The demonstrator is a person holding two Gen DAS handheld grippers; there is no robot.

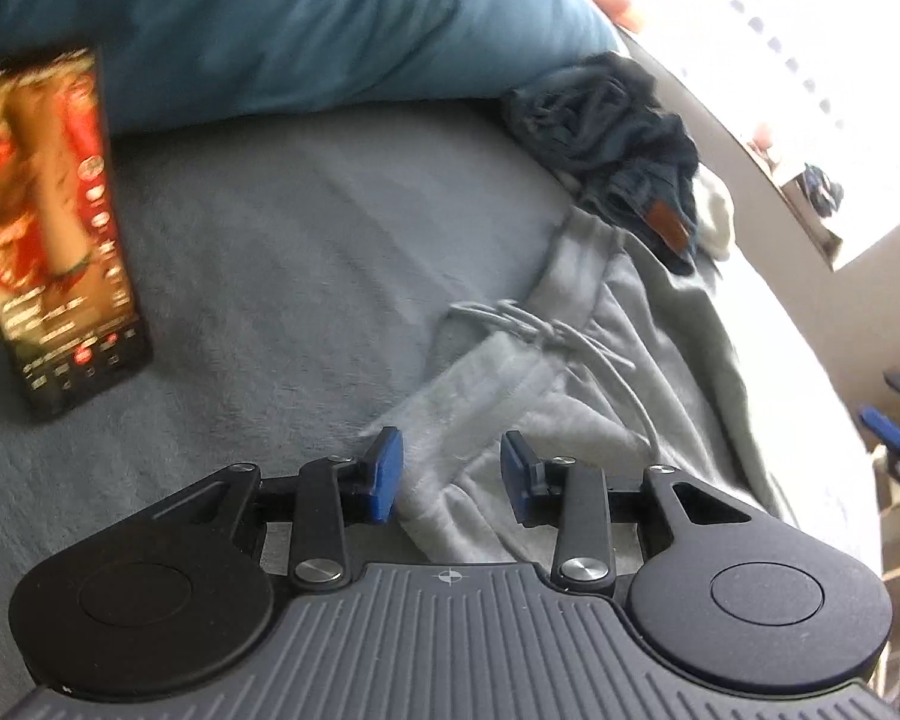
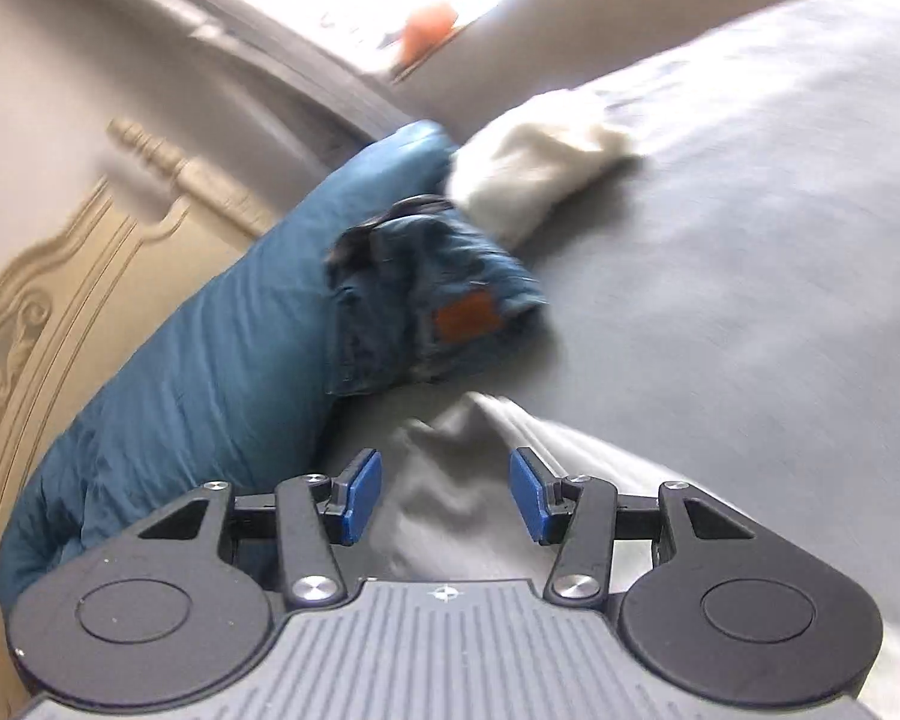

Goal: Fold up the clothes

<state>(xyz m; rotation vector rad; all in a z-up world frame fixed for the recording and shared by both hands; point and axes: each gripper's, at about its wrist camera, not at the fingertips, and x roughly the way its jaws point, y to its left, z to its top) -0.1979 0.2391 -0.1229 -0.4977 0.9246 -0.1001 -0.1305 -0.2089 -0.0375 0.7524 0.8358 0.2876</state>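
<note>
Letting go of the grey sweatpants [image 1: 570, 372]
Left gripper [image 1: 453, 474] and right gripper [image 2: 446, 495] are hovering released above them; regripping probably comes next.

Counted on bed [image 1: 270, 252]: one grey sweatpants [image 1: 570, 420], one folded blue jeans [image 2: 438, 312], one white garment [image 2: 528, 174], one teal pillow [image 1: 270, 18], one lit phone [image 1: 48, 228]. Grippers: two, left gripper [image 1: 450, 474], right gripper [image 2: 446, 495].
</note>
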